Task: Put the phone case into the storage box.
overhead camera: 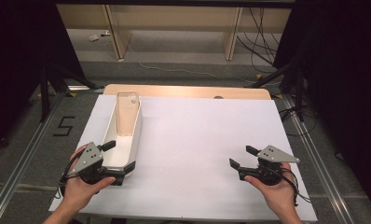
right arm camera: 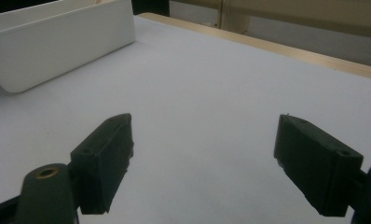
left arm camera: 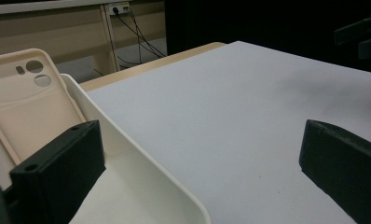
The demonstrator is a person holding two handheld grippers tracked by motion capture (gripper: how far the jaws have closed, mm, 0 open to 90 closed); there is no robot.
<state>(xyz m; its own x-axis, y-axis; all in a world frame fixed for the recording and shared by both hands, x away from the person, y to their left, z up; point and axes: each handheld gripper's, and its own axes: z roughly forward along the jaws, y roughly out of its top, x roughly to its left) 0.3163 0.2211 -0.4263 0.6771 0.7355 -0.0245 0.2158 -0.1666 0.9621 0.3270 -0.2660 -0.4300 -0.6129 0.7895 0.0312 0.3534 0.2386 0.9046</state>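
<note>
**Left gripper straddles tray's near wall; phone case lies far down the tray**

White table sheet (overhead camera: 197, 154) carries one long white tray (overhead camera: 136, 135) on its left part, long axis running away from the person. Everything below is placed relative to that tray.

Phone case (overhead camera: 127, 114), pale beige, leans in the tray's far end, camera cutouts up; its long axis follows the tray's. In the left gripper view the case (left arm camera: 30, 102) sits straight ahead of the gripper, beyond the left jaw.

Left gripper (overhead camera: 113, 161) is at the tray's near end, jaws wide apart, one inside the tray, the other outside over the sheet, so the tray's right wall (left arm camera: 141, 163) runs between them. Whether a jaw touches the wall is hard to tell.

Right gripper (overhead camera: 242, 156) is well apart from the tray, off to its right over bare sheet, jaws spread, holding nothing.

Judgement: the left gripper is far nearer; reaching the case means going forward along the tray's axis.
</note>
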